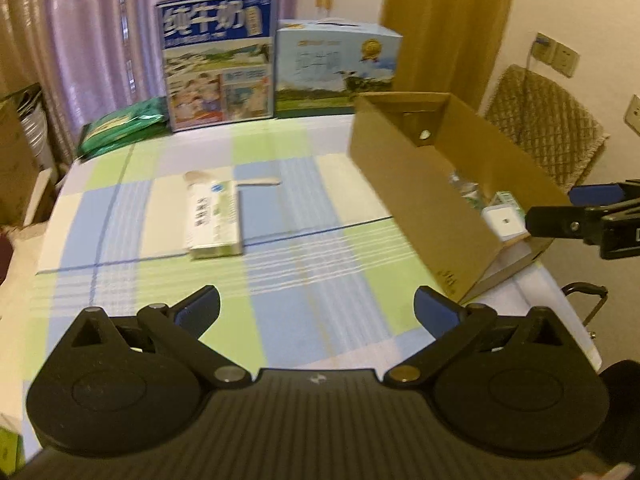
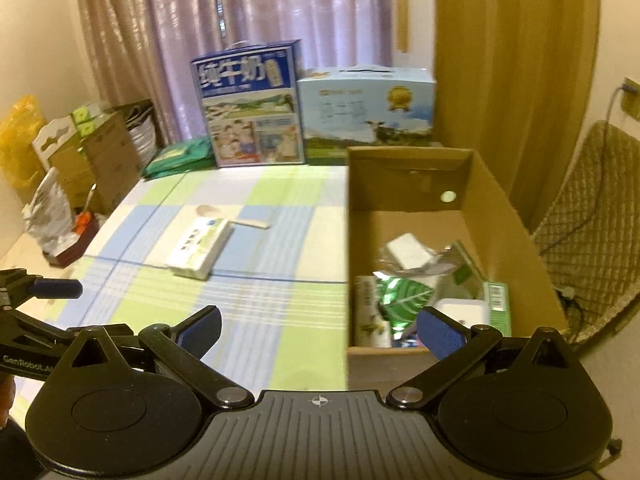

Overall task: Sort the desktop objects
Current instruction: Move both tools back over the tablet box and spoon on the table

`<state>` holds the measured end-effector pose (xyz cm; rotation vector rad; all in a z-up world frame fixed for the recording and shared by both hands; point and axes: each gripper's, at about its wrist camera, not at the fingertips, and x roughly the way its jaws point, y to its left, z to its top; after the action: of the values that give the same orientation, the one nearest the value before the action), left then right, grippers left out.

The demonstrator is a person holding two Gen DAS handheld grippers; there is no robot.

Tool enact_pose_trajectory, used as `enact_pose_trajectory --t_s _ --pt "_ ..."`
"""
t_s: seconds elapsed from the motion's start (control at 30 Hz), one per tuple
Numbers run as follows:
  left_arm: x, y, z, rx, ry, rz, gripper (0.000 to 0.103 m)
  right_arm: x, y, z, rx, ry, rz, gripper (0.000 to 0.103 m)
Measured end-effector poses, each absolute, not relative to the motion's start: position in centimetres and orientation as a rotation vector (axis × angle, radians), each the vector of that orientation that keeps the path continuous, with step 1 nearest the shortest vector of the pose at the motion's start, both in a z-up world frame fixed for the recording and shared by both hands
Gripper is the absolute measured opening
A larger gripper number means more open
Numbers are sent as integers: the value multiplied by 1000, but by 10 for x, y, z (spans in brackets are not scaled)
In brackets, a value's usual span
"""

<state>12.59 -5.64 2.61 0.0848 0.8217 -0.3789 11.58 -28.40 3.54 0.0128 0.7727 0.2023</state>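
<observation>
Left gripper (image 1: 316, 312) and right gripper (image 2: 318, 330) are held with fingers spread wide, nothing grasped. Beyond them, left of the cardboard box (image 2: 516, 240), a white-green carton (image 1: 214, 222) is laid flat on the checked tablecloth (image 1: 288, 280), a wooden spoon (image 2: 224, 216) behind it.

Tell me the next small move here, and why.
Probably bring the open left gripper forward over the white carton. It lies flat on the tablecloth, outside the cardboard box, and neither gripper holds anything; the right gripper is open near the box.
</observation>
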Motion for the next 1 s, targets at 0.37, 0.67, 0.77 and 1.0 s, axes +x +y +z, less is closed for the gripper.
enact_pose_trajectory --t_s 0.37,0.67,0.77,1.0 --pt "120 -10 23 34 840 -326 101 113 -243 19 -12 809 269 101" --pt "124 14 14 22 848 -292 101 114 -223 6 -7 816 324 101" --pt "129 21 10 21 855 -281 101 120 -218 -1 -8 830 330 101" --pt "148 28 -1 16 857 -269 101 134 -212 -14 -4 838 329 101"
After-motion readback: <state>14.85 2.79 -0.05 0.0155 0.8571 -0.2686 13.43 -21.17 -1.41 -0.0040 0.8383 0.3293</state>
